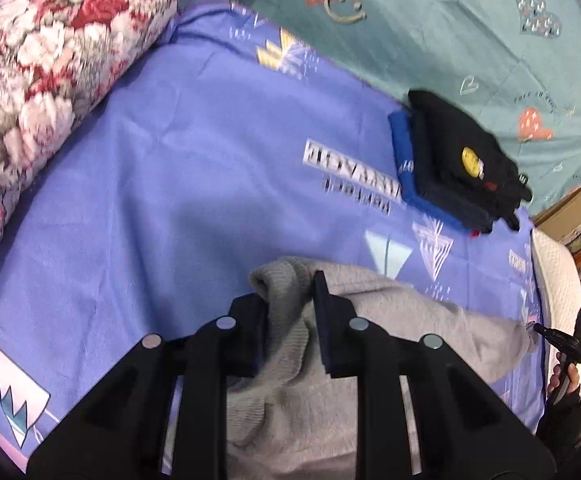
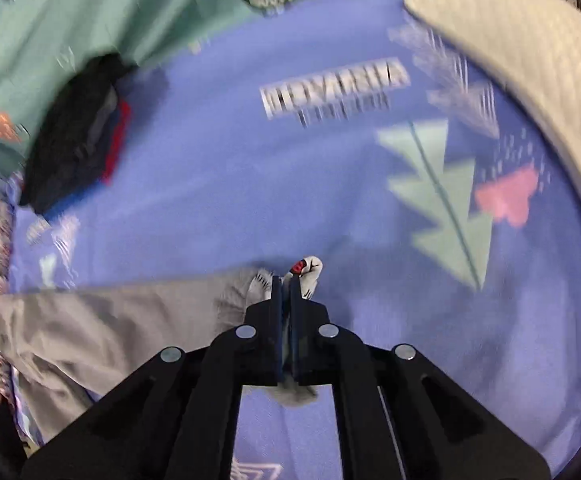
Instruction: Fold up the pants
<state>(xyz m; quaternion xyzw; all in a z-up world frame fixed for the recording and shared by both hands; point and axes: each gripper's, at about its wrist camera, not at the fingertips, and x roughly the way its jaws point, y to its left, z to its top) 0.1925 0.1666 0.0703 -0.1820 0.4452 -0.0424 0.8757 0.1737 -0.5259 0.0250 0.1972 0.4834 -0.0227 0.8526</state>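
- You're pinching grey pants (image 1: 330,360) w/ L gripper (image 1: 290,300), fabric bunching btwn jaws, bottom centre.
- R gripper (image 2: 285,292) is clamping pants' edge (image 2: 130,320), lower centre, over blue sheet (image 2: 250,200).

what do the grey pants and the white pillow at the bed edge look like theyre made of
Grey pants: soft fleece-like knit, matte, with a ribbed band where the left gripper holds it. White pillow: likely quilted fabric, judging by its fine diamond texture, though blurred.
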